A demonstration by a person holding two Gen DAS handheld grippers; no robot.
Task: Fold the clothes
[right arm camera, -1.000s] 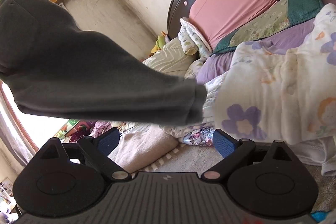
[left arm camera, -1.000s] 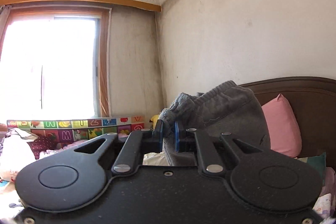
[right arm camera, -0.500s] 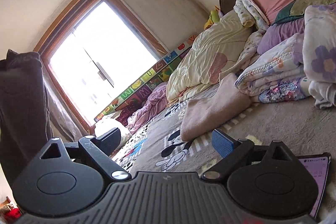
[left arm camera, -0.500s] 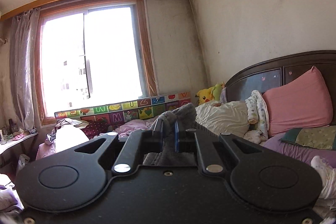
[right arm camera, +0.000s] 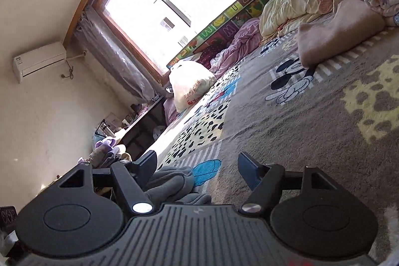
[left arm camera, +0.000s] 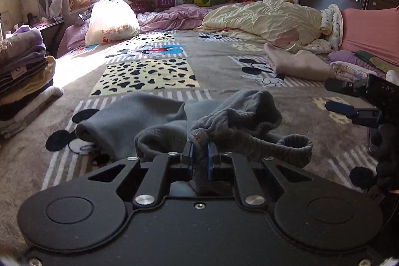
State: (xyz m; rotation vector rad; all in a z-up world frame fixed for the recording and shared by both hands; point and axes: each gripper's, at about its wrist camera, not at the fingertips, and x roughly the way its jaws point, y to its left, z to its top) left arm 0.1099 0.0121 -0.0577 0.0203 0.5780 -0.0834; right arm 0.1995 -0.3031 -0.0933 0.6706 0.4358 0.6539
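Observation:
A grey fleece garment [left arm camera: 159, 116] lies crumpled on the cartoon-print bed blanket [left arm camera: 149, 76], close in front of the left wrist camera. My left gripper [left arm camera: 200, 153] is shut on a bunched ribbed edge of it, low over the bed. In the same view my right gripper [left arm camera: 335, 96] appears at the right edge, held by a dark-gloved hand [left arm camera: 386, 161], open and apart from the garment. In the right wrist view my right gripper [right arm camera: 197, 163] stands open and empty over the blanket [right arm camera: 311, 129], with part of the grey garment [right arm camera: 174, 181] just beside its left finger.
A stack of folded clothes [left arm camera: 22, 81] stands at the left bed edge. A folded pink piece [left arm camera: 296, 61] lies at the right, with quilts [left arm camera: 264, 19] and a pink pillow [left arm camera: 369, 34] behind. A white bag [left arm camera: 109, 19] sits near the window.
The grey garment was held up in the air a second ago; my left gripper has brought it down onto the bed. My right gripper has dropped low beside it, still open.

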